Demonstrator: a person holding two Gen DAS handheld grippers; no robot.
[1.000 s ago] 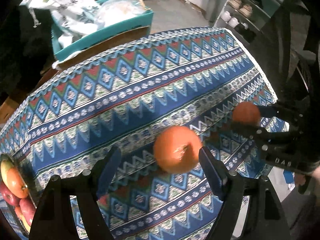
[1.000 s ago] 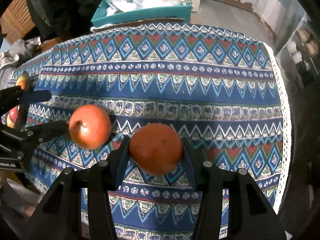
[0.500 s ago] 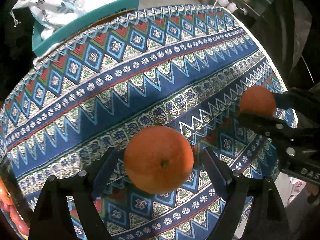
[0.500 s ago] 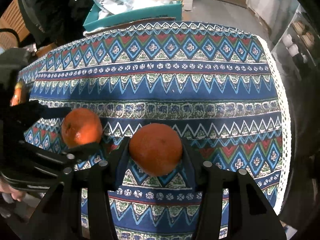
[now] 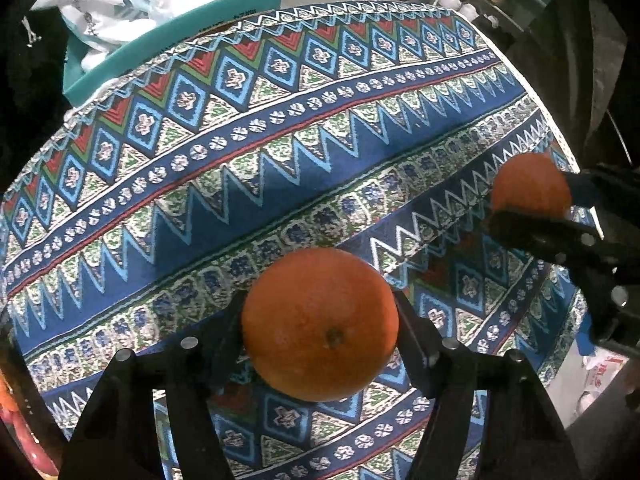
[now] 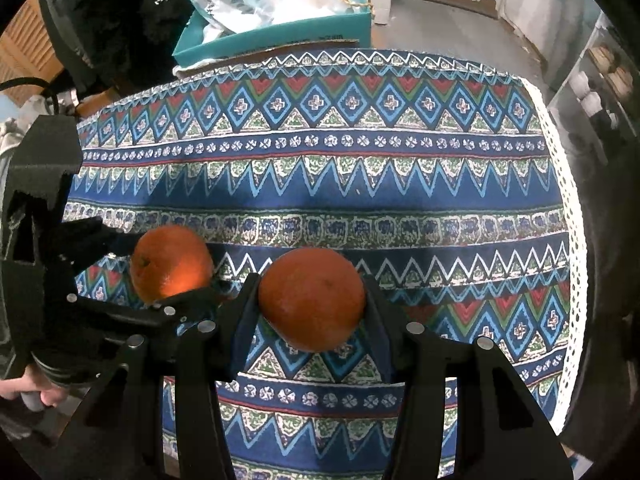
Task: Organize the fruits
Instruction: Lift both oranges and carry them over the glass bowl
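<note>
Two oranges sit over a patterned tablecloth (image 5: 280, 140). The left-hand orange (image 5: 320, 340) is between the fingers of my left gripper (image 5: 320, 312), whose jaws are closing, and both pads touch its sides. The other orange (image 6: 312, 300) is clamped in my right gripper (image 6: 310, 304), which is shut on it. Both grippers point steeply down, side by side. From the right wrist view the left gripper (image 6: 160, 270) holds its orange (image 6: 172, 264) just to the left. From the left wrist view the right gripper (image 5: 536, 200) and its orange (image 5: 528, 184) are at the far right.
A teal box (image 6: 280, 36) with plastic bags stands beyond the table's far edge. Red fruit (image 5: 16, 420) shows at the lower left edge of the left wrist view. A shelf (image 6: 592, 92) stands right of the table. A person's hand (image 6: 24, 392) grips the left handle.
My left gripper came down over the left-hand orange and narrowed its jaws until the pads reached its sides. The right gripper kept still, shut on its orange.
</note>
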